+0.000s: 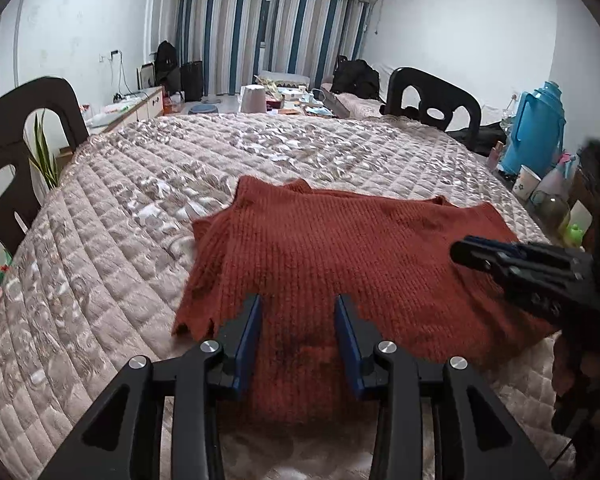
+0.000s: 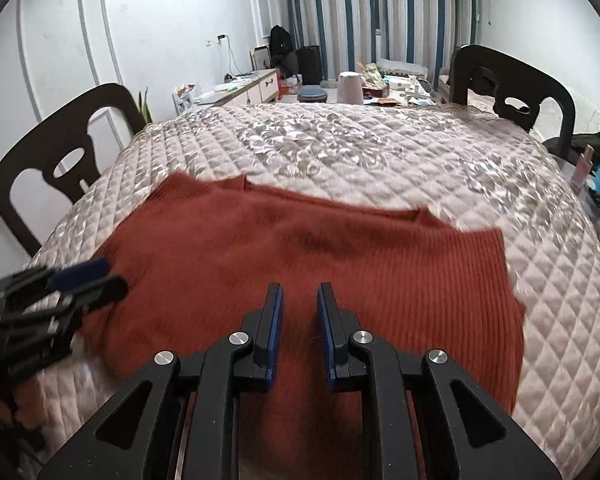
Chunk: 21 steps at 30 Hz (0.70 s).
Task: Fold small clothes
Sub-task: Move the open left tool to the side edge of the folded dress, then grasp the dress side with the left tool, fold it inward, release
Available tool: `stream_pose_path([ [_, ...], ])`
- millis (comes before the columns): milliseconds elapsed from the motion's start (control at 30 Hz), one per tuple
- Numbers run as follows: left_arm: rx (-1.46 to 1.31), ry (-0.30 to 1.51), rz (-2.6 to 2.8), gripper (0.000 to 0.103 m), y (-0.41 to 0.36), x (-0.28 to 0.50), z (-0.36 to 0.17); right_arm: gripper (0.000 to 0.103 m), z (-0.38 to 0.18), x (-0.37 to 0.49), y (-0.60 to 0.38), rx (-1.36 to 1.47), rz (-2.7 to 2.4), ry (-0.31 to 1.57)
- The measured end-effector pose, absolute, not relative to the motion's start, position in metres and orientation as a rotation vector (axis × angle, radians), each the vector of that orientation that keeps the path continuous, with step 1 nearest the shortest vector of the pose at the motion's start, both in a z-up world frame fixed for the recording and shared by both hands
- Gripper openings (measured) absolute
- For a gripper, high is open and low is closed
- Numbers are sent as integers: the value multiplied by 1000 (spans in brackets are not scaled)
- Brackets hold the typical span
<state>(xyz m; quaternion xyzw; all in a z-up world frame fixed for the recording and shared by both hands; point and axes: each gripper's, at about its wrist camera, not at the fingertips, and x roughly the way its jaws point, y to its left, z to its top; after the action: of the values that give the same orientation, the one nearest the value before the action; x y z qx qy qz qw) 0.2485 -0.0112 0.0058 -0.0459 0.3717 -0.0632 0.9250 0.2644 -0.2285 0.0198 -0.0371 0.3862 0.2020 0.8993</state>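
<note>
A rust-red knit sweater (image 1: pixel 340 256) lies spread flat on the near part of a desk covered with a quilted cloth (image 1: pixel 140 208). Its ribbed body runs left to right, with the neckline on the far edge. Its near edge is hidden behind the gripper bodies in both views, and in the right wrist view its right edge is smeared by motion blur, so the outline there is hard to read.

The left hand-held gripper (image 1: pixel 298 320) hovers over the sweater's near left part, fingers set wide apart with nothing between them but knit showing below. Whether the tips touch the fabric cannot be told. The right hand-held gripper (image 2: pixel 299 308) sits over the near middle of the sweater, its blue-padded fingers parted by a narrower gap, also holding nothing. Each gripper shows at the other view's edge, blurred and partly cut off by the frame.

Dark chairs (image 2: pixel 68 148) stand at the desk's left and far right. A blue thermos (image 1: pixel 534 128) and cups stand to the right of the desk, partly hidden by the right gripper's body. Striped curtains (image 1: pixel 272 24) hang at the back; the clutter beneath them is too small to make out.
</note>
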Motion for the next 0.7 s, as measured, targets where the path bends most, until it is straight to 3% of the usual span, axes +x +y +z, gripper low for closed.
stream_pose_path([
  [367,-140,777,-141,40,-2,246,9,18,3,340,-216,-11,364,937],
  [700,-252,787,-169,42,18,198,6,18,27,254,-235,-10,452,820],
])
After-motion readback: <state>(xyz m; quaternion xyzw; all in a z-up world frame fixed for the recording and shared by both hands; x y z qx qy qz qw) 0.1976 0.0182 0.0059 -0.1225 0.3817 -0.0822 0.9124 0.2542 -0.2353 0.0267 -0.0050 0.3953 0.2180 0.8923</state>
